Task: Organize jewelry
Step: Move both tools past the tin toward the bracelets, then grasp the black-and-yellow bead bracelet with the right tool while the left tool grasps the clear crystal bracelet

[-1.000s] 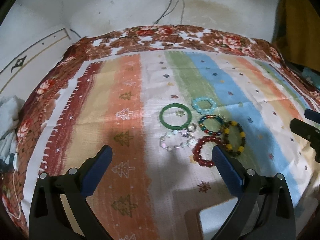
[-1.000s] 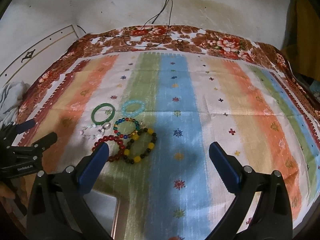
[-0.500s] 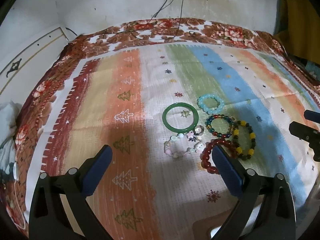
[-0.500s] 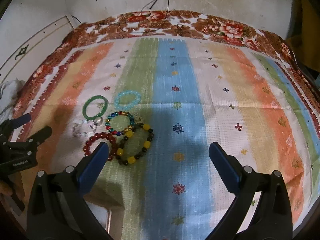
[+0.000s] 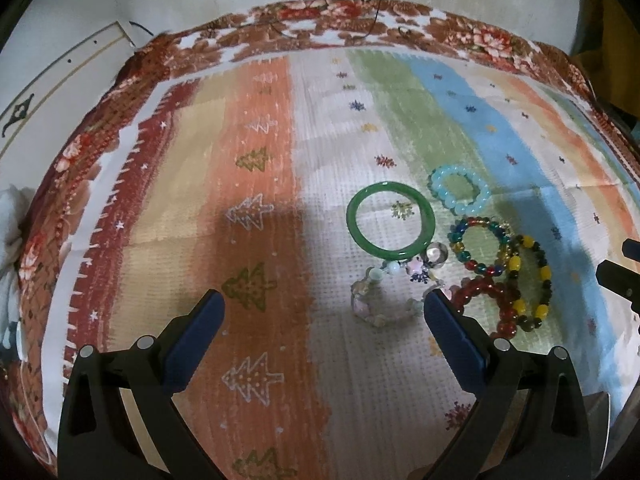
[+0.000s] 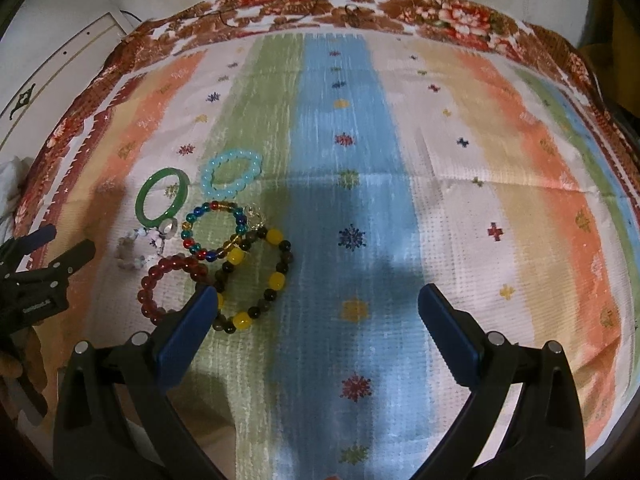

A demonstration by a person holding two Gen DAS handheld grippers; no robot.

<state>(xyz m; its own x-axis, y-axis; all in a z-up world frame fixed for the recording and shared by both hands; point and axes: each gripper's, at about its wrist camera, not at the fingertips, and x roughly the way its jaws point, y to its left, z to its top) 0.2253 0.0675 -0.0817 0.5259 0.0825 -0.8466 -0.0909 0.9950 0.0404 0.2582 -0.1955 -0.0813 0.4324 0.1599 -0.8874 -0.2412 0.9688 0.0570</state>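
Because six bracelets lie bunched together on a striped, patterned cloth [image 6: 400, 184], the main hazard here is picking up more than one at a time. Both hand-held grippers hover above the cloth with their blue-padded jaws spread wide and nothing between them — the left gripper [image 5: 322, 312] sits just short of the cluster, the right gripper [image 6: 314, 304] a little to its right.

The pieces: a solid green bangle [image 5: 390, 220] at the far left, a pale turquoise bead bracelet [image 5: 460, 192] beyond it, a multicoloured glass bead bracelet [image 5: 478, 246] in the middle, a dark red bead bracelet [image 6: 170, 286] nearest the grippers, a yellow-and-dark bead bracelet [image 6: 256, 280] on the right, and a pale charm bracelet [image 5: 386, 296] with stars and clear beads.

Several touch or overlap. The yellow-and-dark loop crosses the multicoloured one and appears to lie over the red one, though the fisheye view makes the layering hard to judge. The charm bracelet touches the bangle's near edge.

Lifting any overlapped loop could drag a neighbour along or scatter the group. The smooth, rigid bangle may slip from the pads, and the soft cloth could bunch up if the jaws press down into it.
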